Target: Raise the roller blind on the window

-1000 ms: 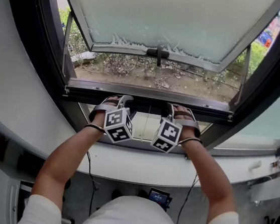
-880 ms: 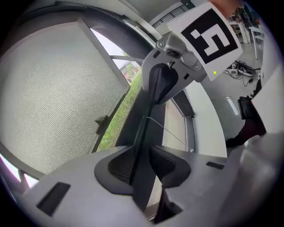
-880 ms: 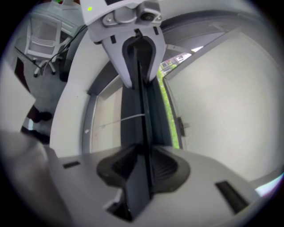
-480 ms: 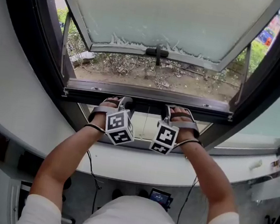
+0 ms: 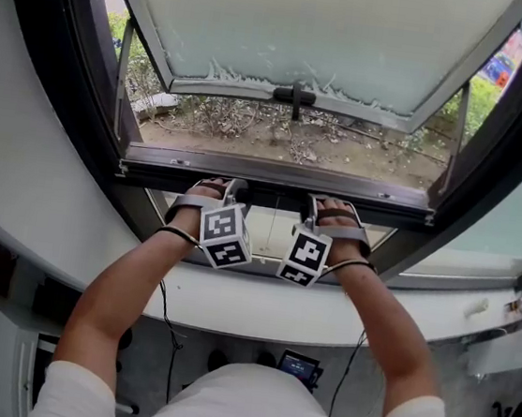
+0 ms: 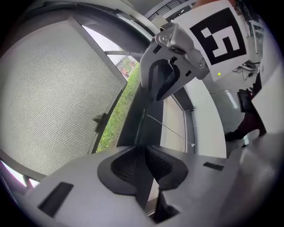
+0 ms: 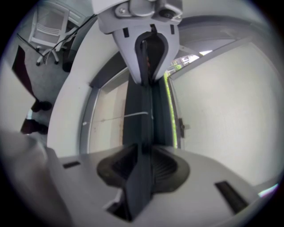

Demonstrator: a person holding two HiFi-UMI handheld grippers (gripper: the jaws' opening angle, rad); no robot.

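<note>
A dark flat bar runs across the window opening, with a pale beige panel under it. My left gripper has just been closing, and its pads now press on the bar, which lies between the jaws. My right gripper sits a hand's width to the right and is shut on the same bar. In the left gripper view my left gripper looks along the bar to the right gripper. Likewise my right gripper faces the left gripper.
Above the bar a frosted window sash with a black handle stands tilted outward over ground and shrubs. A white curved sill runs below the grippers. A thin cord crosses the beige panel. Cables and a small screen are on the floor.
The marker cubes on both grippers have rolled slightly, the left one most. Both hands stay at the bar in the same place.
</note>
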